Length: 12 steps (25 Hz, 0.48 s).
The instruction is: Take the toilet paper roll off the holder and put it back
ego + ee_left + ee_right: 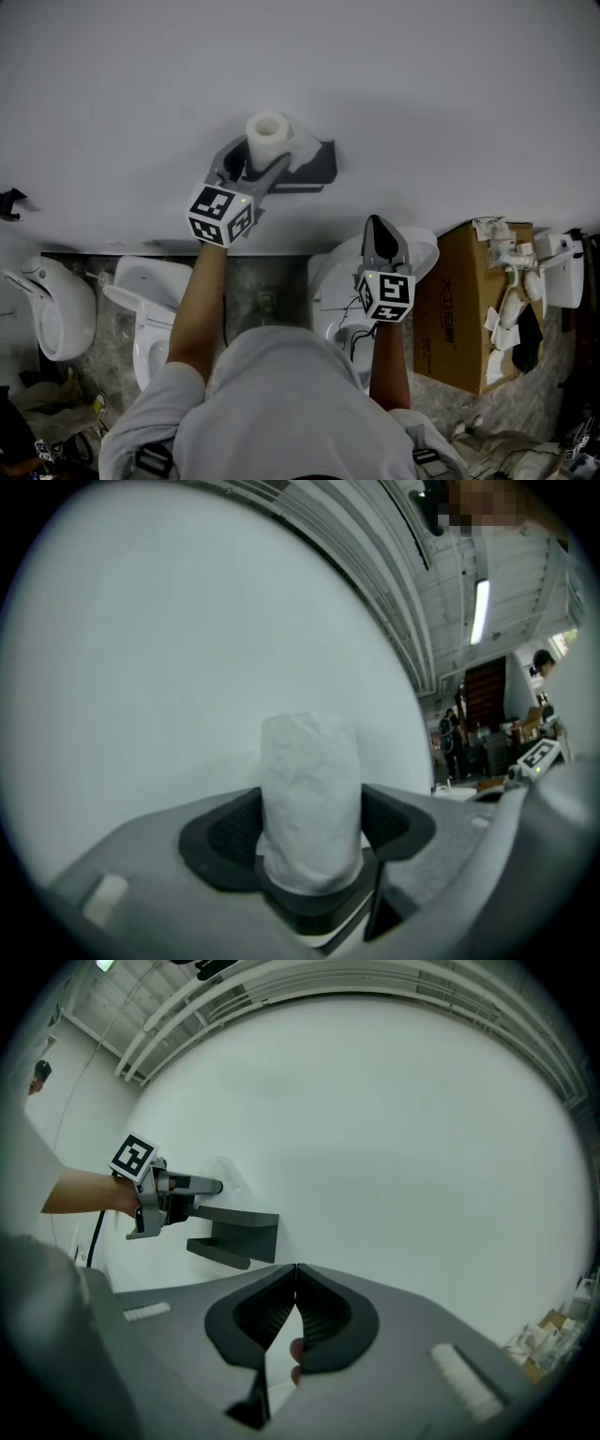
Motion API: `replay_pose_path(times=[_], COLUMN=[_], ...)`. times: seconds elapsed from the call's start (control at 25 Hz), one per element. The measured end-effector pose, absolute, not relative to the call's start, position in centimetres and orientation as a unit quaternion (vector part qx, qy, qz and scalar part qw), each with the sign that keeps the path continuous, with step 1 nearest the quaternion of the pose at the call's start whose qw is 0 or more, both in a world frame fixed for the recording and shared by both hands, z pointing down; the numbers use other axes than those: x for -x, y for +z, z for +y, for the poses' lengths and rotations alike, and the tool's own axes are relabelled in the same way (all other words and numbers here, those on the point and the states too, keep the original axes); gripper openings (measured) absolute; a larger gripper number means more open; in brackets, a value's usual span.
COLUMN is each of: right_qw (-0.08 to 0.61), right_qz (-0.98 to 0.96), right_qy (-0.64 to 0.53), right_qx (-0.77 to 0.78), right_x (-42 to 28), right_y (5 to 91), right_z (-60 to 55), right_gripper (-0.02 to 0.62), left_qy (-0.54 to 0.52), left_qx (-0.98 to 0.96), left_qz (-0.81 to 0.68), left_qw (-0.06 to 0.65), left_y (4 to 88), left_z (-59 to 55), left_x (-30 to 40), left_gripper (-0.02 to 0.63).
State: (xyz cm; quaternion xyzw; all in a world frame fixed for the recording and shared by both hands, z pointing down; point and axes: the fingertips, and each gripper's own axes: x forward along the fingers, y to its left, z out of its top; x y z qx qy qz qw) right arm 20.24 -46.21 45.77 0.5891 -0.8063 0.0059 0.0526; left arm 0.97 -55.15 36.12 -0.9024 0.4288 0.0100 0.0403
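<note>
Left gripper (253,167) clamps toilet paper roll (267,133), seemingly at holder (314,167); right gripper (380,227) closed

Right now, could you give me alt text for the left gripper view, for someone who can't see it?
A white toilet paper roll stands upright, gripped on both sides by the left claw, in front of a plain white wall.

I see the toilet paper roll (267,131) at the left end of the holder (317,167) on the wall (450,94), between the jaws of my left gripper (255,167). My right gripper (380,227) is to its right.
</note>
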Motion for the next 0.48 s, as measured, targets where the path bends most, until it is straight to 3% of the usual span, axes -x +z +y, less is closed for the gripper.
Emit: replay_pose_path(times=[0.48], right_qw=[0.047], right_qz=[-0.805], right_qy=[0.005], right_qx=[-0.591], right_x=[-19.88], right_y=[45.45], right_z=[-45.68], right_gripper=[0.003], left_qy=[0.006], left_qx=[0.908], left_qz=[0.417], left_qw=[0.037], left_y=[36.08], left_z=[-54.49], left_x=[-1.10], left_gripper=[0.345])
